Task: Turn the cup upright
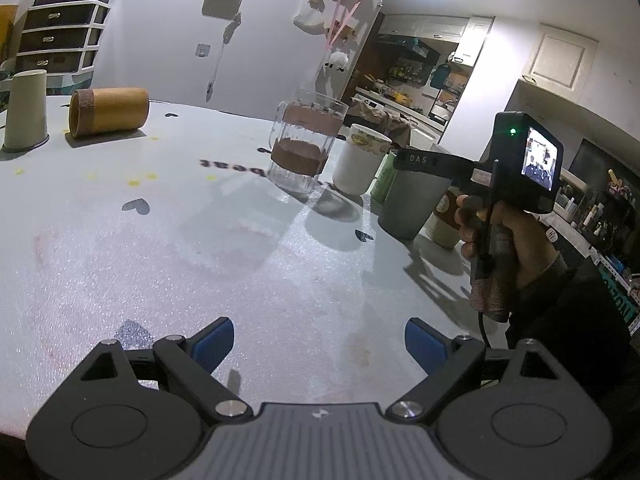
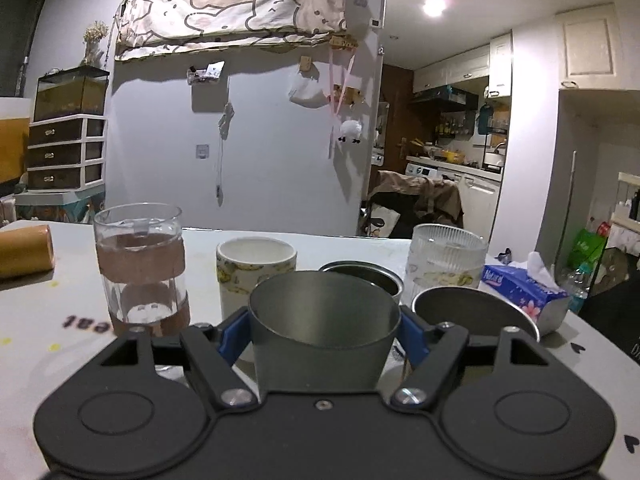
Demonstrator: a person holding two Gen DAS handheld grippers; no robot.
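The grey metal cup (image 2: 324, 328) stands mouth-up, clamped between the blue pads (image 2: 230, 336) of the right gripper (image 2: 322, 338), which close on its 2 sides just below the rim. From the left wrist view the same cup sits at the right edge of the desk (image 1: 180, 240), with the person's right hand (image 1: 504, 236) around the gripper handle beside it. Just behind the cup are a white mug with a yellow print (image 2: 256, 276), a ribbed clear glass (image 2: 446, 258) and 2 more metal cups, one (image 2: 476, 312) at its right. A tall clear glass with brown bands (image 2: 142, 268) stands further left, and a tan cylinder (image 1: 108, 111) lies on its side well apart, near a pale upturned cup (image 1: 26, 110). A blue tissue box (image 2: 524, 290) rests at the far right. The left gripper (image 1: 318, 346) hovers over bare desk, spread wide and holding nothing.
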